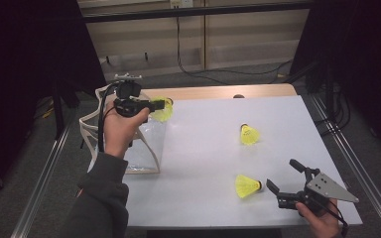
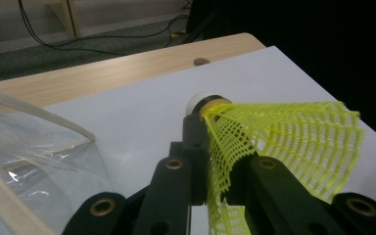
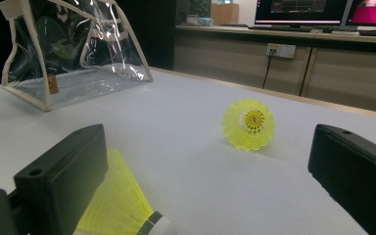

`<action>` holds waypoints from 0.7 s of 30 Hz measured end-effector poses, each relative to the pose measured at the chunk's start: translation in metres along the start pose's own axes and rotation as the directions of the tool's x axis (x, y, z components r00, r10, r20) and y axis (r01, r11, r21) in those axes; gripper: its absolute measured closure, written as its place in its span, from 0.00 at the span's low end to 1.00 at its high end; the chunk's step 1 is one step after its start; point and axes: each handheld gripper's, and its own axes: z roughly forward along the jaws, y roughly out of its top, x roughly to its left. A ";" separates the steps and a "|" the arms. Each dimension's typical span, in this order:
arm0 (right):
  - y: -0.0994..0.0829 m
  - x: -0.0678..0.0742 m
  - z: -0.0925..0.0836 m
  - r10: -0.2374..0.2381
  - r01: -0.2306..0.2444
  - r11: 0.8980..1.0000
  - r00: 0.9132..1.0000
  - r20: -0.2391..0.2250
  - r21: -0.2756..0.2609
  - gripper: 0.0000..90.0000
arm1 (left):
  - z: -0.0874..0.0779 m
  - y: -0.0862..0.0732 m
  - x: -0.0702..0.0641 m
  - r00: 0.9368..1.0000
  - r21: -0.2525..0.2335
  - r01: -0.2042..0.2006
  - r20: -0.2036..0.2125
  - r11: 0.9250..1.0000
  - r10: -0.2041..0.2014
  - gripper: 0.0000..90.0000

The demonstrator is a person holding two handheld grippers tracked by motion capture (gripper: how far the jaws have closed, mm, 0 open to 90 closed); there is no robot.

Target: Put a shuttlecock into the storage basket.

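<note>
My left gripper (image 1: pixel 155 105) is raised over the table's far left, shut on the crushed net skirt of a yellow shuttlecock (image 1: pixel 162 110). In the left gripper view its jaws pinch the shuttlecock (image 2: pixel 284 137), whose white cork points away. Just below and to the left stands a clear bag (image 1: pixel 129 144) with beige trim, its mouth open upward. My right gripper (image 1: pixel 282 174) rests low at the near right, open. A second shuttlecock (image 1: pixel 248 186) lies just outside its left jaw, seen as the shuttlecock (image 3: pixel 117 205) in the right gripper view. A third shuttlecock (image 1: pixel 249 135) lies farther off.
The white table top (image 1: pixel 208 148) has a wooden strip (image 1: pixel 218 92) along its far edge. Cables trail on the floor behind. In the right gripper view the clear bag (image 3: pixel 73 54) stands far left and the third shuttlecock (image 3: pixel 248 124) lies ahead.
</note>
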 end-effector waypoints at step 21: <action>0.000 0.000 0.000 0.000 0.000 1.000 1.000 0.000 0.000 0.01 | -0.009 0.007 0.019 0.998 -0.010 0.024 -0.054 1.000 -0.025 0.93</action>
